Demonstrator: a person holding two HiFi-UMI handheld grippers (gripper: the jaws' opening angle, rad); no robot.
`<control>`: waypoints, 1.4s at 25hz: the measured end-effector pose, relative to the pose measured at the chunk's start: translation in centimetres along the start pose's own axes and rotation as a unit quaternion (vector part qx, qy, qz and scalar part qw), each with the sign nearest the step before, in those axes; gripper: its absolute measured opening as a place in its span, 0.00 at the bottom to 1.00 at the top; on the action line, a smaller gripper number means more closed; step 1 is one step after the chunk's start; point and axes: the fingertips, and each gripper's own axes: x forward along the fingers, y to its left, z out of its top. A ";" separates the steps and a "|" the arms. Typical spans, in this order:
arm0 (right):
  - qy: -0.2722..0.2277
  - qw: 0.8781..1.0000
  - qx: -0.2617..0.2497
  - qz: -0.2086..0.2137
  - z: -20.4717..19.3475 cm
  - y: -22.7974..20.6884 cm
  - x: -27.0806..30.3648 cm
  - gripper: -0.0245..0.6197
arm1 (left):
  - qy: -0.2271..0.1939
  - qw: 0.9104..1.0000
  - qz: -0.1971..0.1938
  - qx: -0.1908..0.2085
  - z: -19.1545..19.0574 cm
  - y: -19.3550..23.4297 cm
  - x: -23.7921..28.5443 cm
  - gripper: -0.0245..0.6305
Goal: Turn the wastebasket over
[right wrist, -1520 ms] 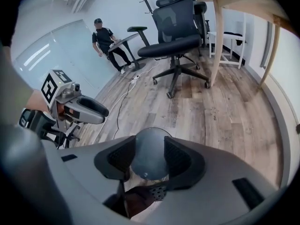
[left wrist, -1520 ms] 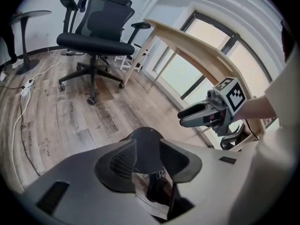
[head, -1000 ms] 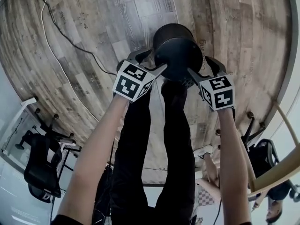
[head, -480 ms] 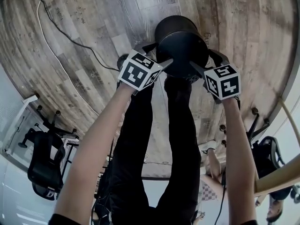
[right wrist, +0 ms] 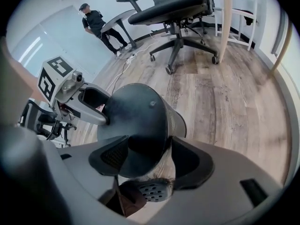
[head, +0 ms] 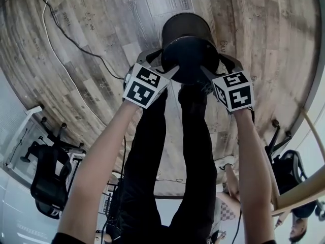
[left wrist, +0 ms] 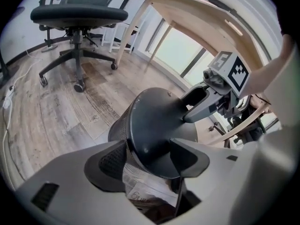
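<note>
Since a second ago the wastebasket point(head: 189, 55) and both grippers have drifted slightly towards 12 o'clock in the head view, and more of the mesh wall now shows beyond the base. The black basket is tipped with its solid base facing up at the head camera, just past the person's dark trouser legs point(head: 167, 156). It is over the wooden floor point(head: 101, 44).

The left gripper point(head: 163, 64) meets the base at its 8 o'clock and the right gripper point(head: 217, 67) at its 4 o'clock. On each, the fingers stand wide and have just been closing. They pinch the edge of the base, one finger on the mesh wall and the other on the flat bottom.

A cable point(head: 66, 34) trails across the floor at 10 o'clock.
</note>
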 end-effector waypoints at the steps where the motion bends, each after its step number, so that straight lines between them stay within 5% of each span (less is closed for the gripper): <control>1: -0.009 1.000 -0.002 -0.003 0.8 0.1 -0.1 0.50 | -0.003 1.000 0.008 0.012 0.4 0.5 -0.5 0.50; 9: -0.040 0.998 -0.029 -0.049 4.1 -0.4 -0.6 0.36 | -0.018 0.992 0.075 0.103 3.6 4.2 -3.3 0.38; 19: -0.024 0.998 -0.021 -0.058 2.7 -0.2 0.2 0.33 | -0.017 0.994 0.069 0.087 2.3 4.0 -2.7 0.34; 26: -0.014 0.999 0.001 -0.039 -0.3 1.1 1.7 0.33 | 0.011 0.996 0.049 0.070 -1.6 3.0 -2.0 0.31; 35: 0.031 0.999 0.005 -0.032 -6.2 2.3 5.3 0.33 | 0.062 0.993 0.020 0.100 -7.4 1.2 0.6 0.29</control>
